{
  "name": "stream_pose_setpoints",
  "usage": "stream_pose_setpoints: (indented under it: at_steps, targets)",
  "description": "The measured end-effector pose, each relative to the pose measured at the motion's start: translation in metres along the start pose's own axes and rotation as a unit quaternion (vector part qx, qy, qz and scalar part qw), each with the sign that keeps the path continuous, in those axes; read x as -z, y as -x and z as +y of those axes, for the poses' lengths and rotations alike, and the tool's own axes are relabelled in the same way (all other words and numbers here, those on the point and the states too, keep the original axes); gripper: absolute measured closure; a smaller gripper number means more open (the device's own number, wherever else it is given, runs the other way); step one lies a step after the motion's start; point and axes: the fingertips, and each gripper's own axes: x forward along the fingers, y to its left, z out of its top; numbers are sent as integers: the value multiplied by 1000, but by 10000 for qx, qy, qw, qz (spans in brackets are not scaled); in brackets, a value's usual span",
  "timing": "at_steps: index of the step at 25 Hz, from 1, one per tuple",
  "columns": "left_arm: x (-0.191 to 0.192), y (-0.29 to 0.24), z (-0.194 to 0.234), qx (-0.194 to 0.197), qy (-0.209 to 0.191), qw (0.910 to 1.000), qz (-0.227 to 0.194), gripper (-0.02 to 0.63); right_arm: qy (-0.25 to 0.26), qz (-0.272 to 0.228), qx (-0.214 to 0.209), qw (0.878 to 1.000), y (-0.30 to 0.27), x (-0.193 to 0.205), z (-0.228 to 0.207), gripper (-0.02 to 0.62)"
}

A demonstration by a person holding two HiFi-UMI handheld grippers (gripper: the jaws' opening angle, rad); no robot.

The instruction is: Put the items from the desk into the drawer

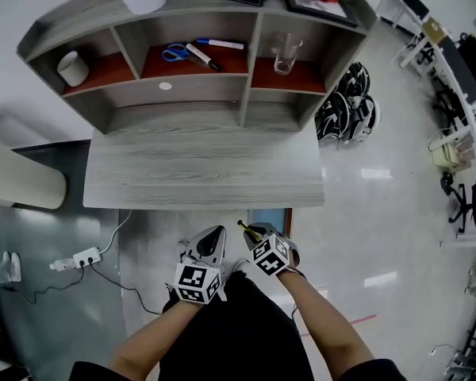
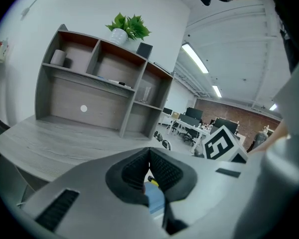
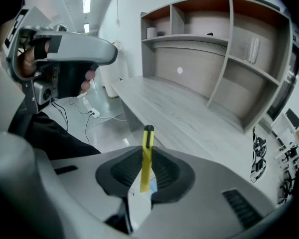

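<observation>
Nearest to the person, the right gripper point(image 3: 146, 173) is held low in front of the body. Its pads are clamped on a slim yellow pen point(image 3: 147, 156), which is gripped low on its barrel so that the black-capped end stands clear above the jaws. Just to its left, the left gripper point(image 2: 149, 176) is carried alongside, with its pads closed together and nothing held between them.

The step in hand is judged to be the carrying of the pen to the drawer. It would be done well if the clamp were kept firm and the pen kept from swinging, since only a short stretch of the barrel is gripped. The pen should be brought right over the drawer, and low into it, before the pads are parted. The empty left gripper is free to steady or pull the drawer front if that is needed.

Just beyond the right gripper, a bluish opening point(image 1: 270, 217) is seen under the near edge of the desk point(image 1: 206, 173). It may be the drawer, but this cannot be told for certain. The desk top itself is bare.

Farther off, more items are left on the shelf unit point(image 1: 246, 94): scissors point(image 1: 173, 51), two markers point(image 1: 210, 51), a clear glass point(image 1: 284, 54) and a white cup point(image 1: 73, 68).
</observation>
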Motion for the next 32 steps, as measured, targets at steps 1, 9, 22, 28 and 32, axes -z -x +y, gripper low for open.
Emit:
stream_pose_setpoints:
  at_steps: [1,9,22,28,32]
  targets:
    - [2,-3,-6,-15,-1,10000,7,591,-30,29,-2,10000,2,9,-4,526]
    - [13,-13,-36,-55,-53,9999,90,591,146,187,46,9997,6,59,-26,526]
    - [42,-27,-64,108,-75,9994,320,591,467,608,-32,9971,-38,112,-53,525]
    - [47,-23,-60,63,-116,9993,349,591,638,867,-204,9940,-67,142,-52,525]
    - [58,-22,-55,16,-46,9992,409,591,596,974,-189,9933,-86,159,-50,525]
